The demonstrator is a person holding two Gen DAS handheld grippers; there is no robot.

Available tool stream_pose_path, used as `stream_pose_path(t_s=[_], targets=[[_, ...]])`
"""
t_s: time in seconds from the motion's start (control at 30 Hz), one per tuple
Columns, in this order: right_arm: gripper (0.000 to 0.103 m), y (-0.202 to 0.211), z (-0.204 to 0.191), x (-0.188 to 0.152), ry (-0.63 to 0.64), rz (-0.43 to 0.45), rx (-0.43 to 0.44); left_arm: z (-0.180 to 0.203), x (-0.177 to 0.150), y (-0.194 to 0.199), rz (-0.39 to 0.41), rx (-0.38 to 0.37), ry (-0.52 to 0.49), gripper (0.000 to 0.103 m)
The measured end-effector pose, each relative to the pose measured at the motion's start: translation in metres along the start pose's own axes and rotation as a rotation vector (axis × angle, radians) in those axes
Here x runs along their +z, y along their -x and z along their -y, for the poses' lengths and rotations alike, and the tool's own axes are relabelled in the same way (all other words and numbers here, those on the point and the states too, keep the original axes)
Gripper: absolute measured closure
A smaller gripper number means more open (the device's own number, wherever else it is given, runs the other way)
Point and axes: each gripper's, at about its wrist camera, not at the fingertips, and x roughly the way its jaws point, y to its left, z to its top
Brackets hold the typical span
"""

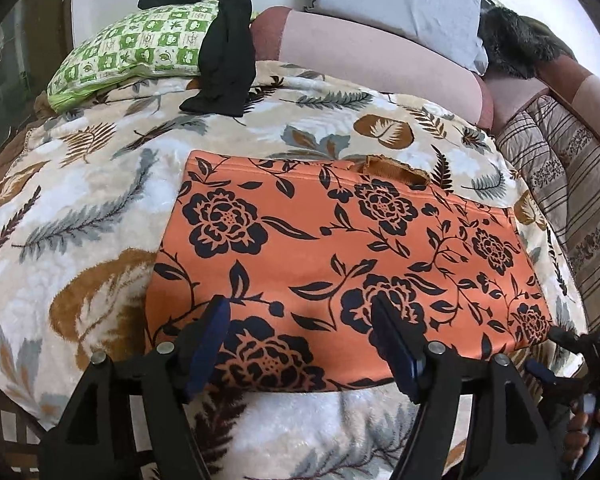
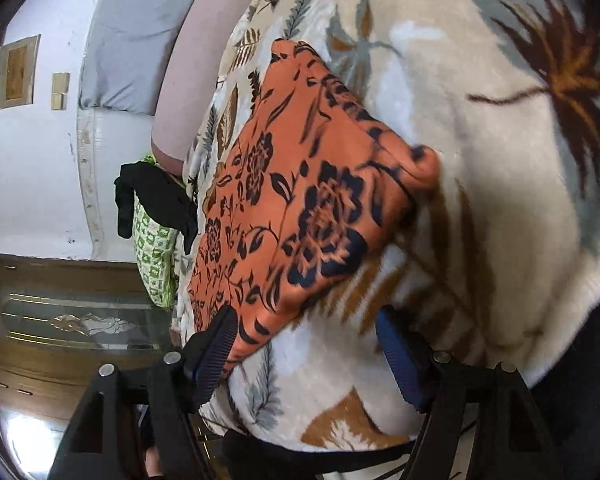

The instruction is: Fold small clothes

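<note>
Orange cloth (image 1: 340,264) lies folded flat; black garment (image 1: 224,40) at 11 o'clock remains. Left gripper (image 1: 300,344) and right gripper (image 2: 304,348) both released.

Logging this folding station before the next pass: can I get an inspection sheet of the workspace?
Surface: leaf-print blanket covering the bed.
Job's things: orange floral garment lying flat, folded into a rectangle.
Clutter: black garment draped over green checked pillow; grey pillow; pink bolster.
Grippers: left gripper open above the garment's near edge; right gripper open at its corner.
Cables: nothing seen.
Surroundings: white wall, wooden cabinet.
</note>
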Motion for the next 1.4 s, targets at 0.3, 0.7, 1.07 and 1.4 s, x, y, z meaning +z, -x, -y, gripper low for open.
stream_pose_path(t_s=[0.3, 0.7, 1.07, 1.4], targets=[[0.035, -0.013, 0.005, 0.028, -0.060, 0.100, -0.004, 0.008, 0.002, -0.007, -0.010, -0.001, -0.023, 0.029], [0.073, 0.001, 0.010, 0.027, 0.039, 0.092, -0.127, 0.012, 0.000, -0.060, -0.112, 0.048, -0.091, 0.029], [0.028, -0.016, -0.032, 0.128, 0.253, -0.012, -0.109, 0.026, 0.004, -0.078, -0.057, 0.082, -0.175, 0.020], [0.092, -0.039, -0.016, 0.148, 0.230, -0.021, -0.217, 0.023, 0.004, -0.081, -0.051, 0.066, -0.188, 0.017]])
